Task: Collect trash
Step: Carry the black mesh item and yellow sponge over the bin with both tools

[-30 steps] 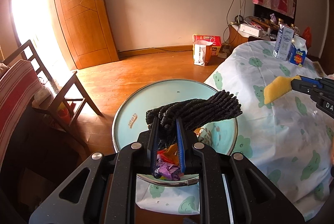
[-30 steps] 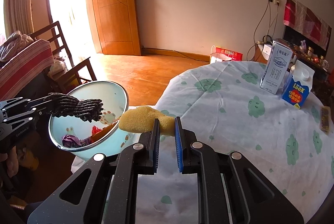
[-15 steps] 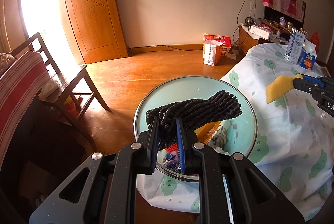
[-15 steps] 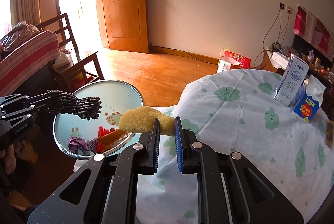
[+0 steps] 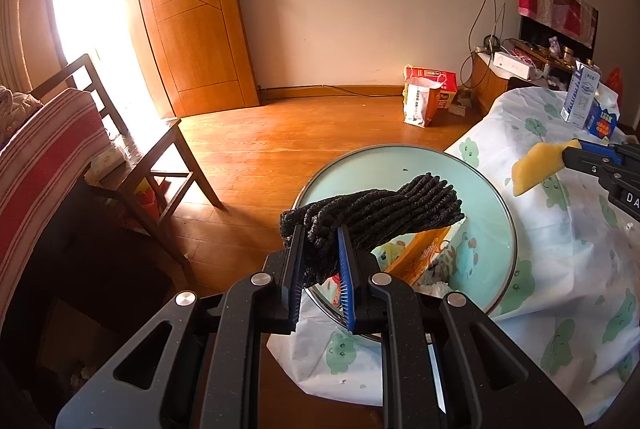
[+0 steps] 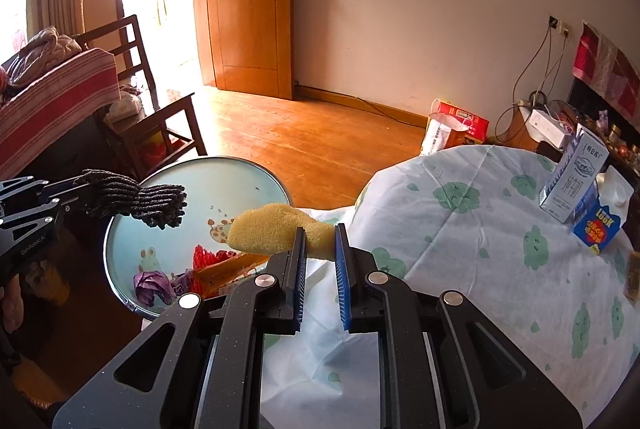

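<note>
My left gripper [image 5: 319, 235] is shut on a black knitted cloth [image 5: 376, 213] and holds it above a pale blue round basin [image 5: 472, 189]. The basin [image 6: 168, 173] sits at the table's left edge and holds an orange wrapper [image 6: 236, 265], a red scrap [image 6: 202, 257] and a purple scrap [image 6: 150, 283]. My right gripper [image 6: 320, 235] is shut on a yellow sponge [image 6: 272, 229], held just right of the basin's rim. The sponge also shows in the left wrist view [image 5: 536, 167].
The table has a white cloth with green prints [image 6: 460, 229]. A white carton [image 6: 572, 175] and a blue carton [image 6: 598, 225] stand at its far right. A wooden chair [image 5: 160, 165] and a striped sofa [image 5: 44, 157] stand left. Bags [image 5: 424, 99] sit on the wood floor.
Both grippers have risen and tilted up a little, each keeping its load. The basin now lies further right in the left wrist view.
</note>
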Tool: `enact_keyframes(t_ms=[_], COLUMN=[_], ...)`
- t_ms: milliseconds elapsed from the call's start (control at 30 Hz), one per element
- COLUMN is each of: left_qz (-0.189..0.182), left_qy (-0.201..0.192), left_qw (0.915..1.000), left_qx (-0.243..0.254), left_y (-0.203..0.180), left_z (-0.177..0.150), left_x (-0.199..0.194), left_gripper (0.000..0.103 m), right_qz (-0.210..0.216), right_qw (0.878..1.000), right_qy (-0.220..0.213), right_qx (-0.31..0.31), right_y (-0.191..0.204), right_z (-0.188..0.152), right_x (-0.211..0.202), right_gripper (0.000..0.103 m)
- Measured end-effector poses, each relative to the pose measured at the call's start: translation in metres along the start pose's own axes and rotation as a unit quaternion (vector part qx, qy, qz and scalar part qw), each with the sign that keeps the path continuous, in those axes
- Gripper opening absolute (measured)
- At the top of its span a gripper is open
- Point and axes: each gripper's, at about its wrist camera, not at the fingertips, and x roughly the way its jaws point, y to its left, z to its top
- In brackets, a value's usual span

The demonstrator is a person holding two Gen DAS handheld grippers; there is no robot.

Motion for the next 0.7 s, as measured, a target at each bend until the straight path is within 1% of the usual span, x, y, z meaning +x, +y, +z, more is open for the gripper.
enact_keyframes(t_ms=[367,700], left_qz=[0.015,0.021], left_qy=[-0.004,-0.005], left_qw=[0.9999,0.9997], left_qx=[-0.002,-0.009], left_y=[0.009,0.018], left_z=[0.001,0.001], left_x=[0.0,0.0], left_gripper=[0.015,0.015], right_qz=[0.002,0.005], right_qw=[1.0,1.0], right_qy=[0.004,0.006], right_qx=[-0.014,-0.027], right_y=[0.008,0.019], right_z=[0.005,0.012], right_x=[0.009,0.015], right_gripper=[0.014,0.014])
